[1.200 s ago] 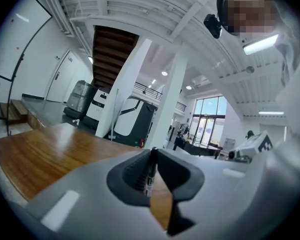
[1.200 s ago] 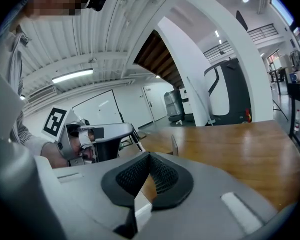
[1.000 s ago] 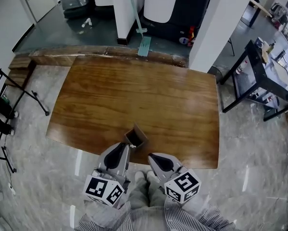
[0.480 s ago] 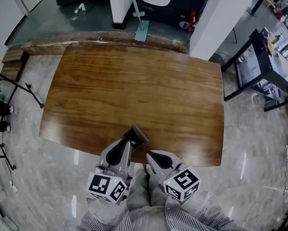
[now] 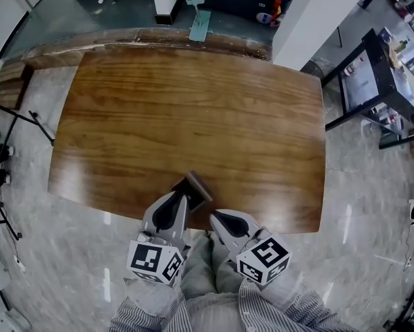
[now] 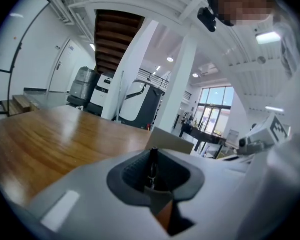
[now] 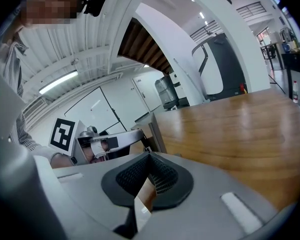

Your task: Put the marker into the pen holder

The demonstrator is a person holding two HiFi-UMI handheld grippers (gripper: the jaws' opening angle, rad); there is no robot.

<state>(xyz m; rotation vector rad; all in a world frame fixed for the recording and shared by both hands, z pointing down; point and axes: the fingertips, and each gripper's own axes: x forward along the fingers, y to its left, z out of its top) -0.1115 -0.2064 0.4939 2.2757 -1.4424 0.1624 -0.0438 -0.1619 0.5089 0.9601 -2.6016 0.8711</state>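
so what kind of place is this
Probably an open lab or workshop hall: a wooden table on polished stone floor, a black workbench off to the side, and a large white-and-black machine beyond the table.

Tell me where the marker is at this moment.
In the left gripper view, the marker is clamped between the fingers of the left gripper, low at centre, with the pen holder just beyond it on the table.
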